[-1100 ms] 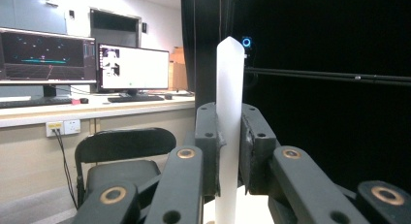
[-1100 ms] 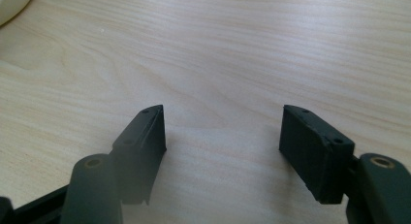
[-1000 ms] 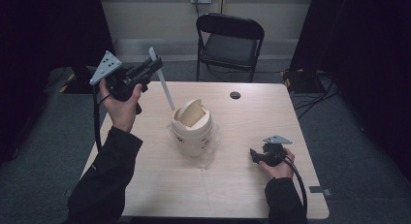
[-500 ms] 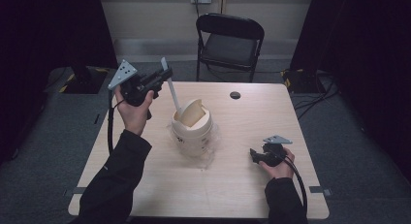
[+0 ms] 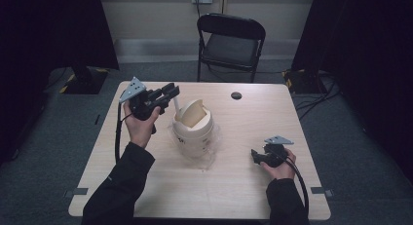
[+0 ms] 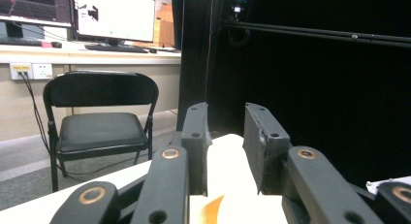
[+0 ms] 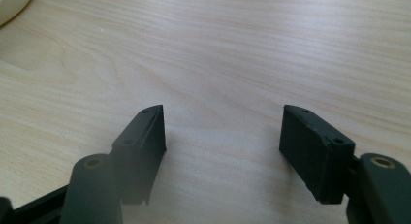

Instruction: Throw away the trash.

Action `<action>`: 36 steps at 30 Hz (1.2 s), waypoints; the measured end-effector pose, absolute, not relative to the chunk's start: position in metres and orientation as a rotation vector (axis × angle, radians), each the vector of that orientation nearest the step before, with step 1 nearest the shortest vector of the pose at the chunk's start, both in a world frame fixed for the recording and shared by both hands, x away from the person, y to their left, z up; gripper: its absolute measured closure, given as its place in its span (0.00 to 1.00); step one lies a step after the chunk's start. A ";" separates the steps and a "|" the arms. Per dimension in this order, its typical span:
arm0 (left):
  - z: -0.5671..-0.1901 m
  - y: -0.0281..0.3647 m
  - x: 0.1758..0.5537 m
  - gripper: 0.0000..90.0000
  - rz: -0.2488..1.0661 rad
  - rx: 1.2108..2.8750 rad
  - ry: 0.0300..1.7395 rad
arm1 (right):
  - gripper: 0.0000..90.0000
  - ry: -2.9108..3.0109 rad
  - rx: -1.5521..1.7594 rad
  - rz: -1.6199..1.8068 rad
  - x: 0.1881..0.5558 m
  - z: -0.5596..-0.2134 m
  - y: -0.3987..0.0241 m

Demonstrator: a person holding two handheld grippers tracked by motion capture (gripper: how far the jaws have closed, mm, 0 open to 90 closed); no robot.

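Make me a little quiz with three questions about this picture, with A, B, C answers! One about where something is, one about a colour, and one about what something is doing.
1. Where is the bin?
A. On the table
B. On the chair
C. On the floor

2. What colour is the chair?
A. Red
B. White
C. Black

3. How are the jaws of the right gripper?
A. Wide apart with nothing between them
B. Closed on a cup
C. Closed on a pen

Answers:
1. A: the cream bin stands on the bare wood of the table, near its middle.
2. C: its seat and back are black.
3. A: in the right gripper view only table wood lies between the jaws.
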State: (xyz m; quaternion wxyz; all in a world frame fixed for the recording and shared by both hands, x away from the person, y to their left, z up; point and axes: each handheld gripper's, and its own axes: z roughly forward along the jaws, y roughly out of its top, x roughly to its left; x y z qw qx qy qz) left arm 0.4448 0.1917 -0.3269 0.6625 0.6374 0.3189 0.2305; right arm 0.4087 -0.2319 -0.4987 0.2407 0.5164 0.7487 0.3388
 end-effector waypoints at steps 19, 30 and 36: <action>-0.388 0.262 0.376 0.53 0.568 1.573 0.885 | 0.37 2.047 1.413 0.927 0.409 -0.499 -0.232; -0.447 0.281 0.352 0.41 0.549 1.782 1.047 | 0.37 2.047 1.413 0.927 0.409 -0.499 -0.232; -0.470 0.294 0.352 0.37 0.573 1.860 1.155 | 0.34 2.042 1.418 0.922 0.409 -0.499 -0.232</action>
